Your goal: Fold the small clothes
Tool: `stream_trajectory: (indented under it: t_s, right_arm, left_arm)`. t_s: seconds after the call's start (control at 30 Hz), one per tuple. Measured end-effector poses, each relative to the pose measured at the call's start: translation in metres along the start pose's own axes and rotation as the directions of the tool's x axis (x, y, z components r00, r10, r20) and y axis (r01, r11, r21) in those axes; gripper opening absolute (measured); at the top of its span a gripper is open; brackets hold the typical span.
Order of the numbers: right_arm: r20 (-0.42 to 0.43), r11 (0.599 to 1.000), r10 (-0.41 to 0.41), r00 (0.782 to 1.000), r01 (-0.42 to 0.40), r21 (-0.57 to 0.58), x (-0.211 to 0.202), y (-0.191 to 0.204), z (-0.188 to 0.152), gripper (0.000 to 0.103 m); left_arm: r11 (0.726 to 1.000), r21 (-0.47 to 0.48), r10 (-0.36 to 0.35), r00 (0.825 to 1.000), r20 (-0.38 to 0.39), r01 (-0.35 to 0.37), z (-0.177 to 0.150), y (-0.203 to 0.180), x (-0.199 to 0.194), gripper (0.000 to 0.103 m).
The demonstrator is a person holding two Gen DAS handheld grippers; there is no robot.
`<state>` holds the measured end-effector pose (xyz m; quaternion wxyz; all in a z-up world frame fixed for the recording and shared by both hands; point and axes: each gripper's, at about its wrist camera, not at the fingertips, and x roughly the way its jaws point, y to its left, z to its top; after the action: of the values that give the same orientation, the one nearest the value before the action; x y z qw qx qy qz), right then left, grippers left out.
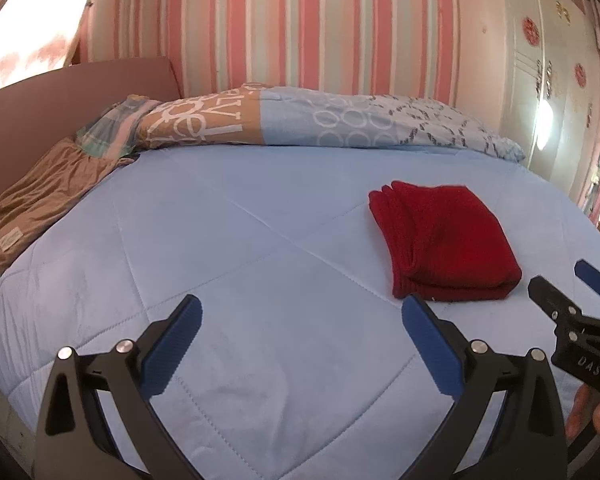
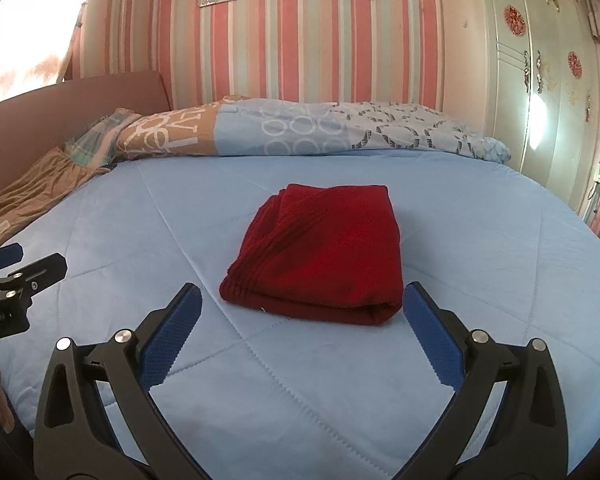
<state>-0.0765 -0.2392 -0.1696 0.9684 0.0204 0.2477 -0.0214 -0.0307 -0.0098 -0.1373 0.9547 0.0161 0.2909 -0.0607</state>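
Observation:
A dark red cloth (image 2: 320,252) lies folded into a thick rectangle on the light blue quilt (image 2: 480,240). It also shows in the left wrist view (image 1: 444,240) at the right. My right gripper (image 2: 302,304) is open and empty, just short of the cloth's near edge, its jaws wider than the fold. My left gripper (image 1: 300,312) is open and empty over bare quilt (image 1: 240,240), to the left of the cloth. The right gripper's tip (image 1: 560,288) shows at the right edge of the left wrist view, and the left gripper's tip (image 2: 24,264) at the left edge of the right wrist view.
A patterned pillow (image 2: 300,128) lies along the far side of the bed by the striped wall. A brown garment (image 1: 40,196) and a plaid cloth (image 1: 108,132) lie at the far left by the headboard (image 1: 60,96). A white wardrobe (image 2: 548,80) stands at right.

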Motion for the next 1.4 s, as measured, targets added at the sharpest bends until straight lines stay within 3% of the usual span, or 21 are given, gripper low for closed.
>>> stream_trajectory:
  t_s: [0.3,0.67,0.97,1.17,1.4]
  right_arm:
    - [0.013,1.000,-0.012,1.000,0.012,0.022,-0.008,-0.005,0.001,0.100]
    - [0.032,1.000,-0.002,0.999,0.002,0.007,-0.020,0.002,0.007,0.100]
    - [0.060,1.000,-0.011,0.998,0.011,-0.003,-0.042,0.006,0.016,0.100]
    - [0.081,1.000,-0.030,0.996,0.030,-0.009,-0.054,0.009,0.018,0.100]
    - [0.085,0.999,-0.034,0.996,0.034,0.006,-0.055,0.009,0.019,0.100]
  left_arm:
    - [0.998,-0.006,0.065,0.998,0.011,-0.065,0.007,0.000,-0.010,0.101]
    - [0.994,0.060,0.089,0.995,0.051,-0.092,0.009,-0.008,-0.026,0.101]
    - [0.999,-0.013,0.039,0.997,0.060,-0.038,0.017,0.001,-0.040,0.101]
    - [0.997,0.009,0.076,0.991,0.107,-0.077,0.020,-0.003,-0.054,0.101]
    - [0.994,0.023,0.099,0.989,0.110,-0.102,0.021,-0.002,-0.058,0.101]
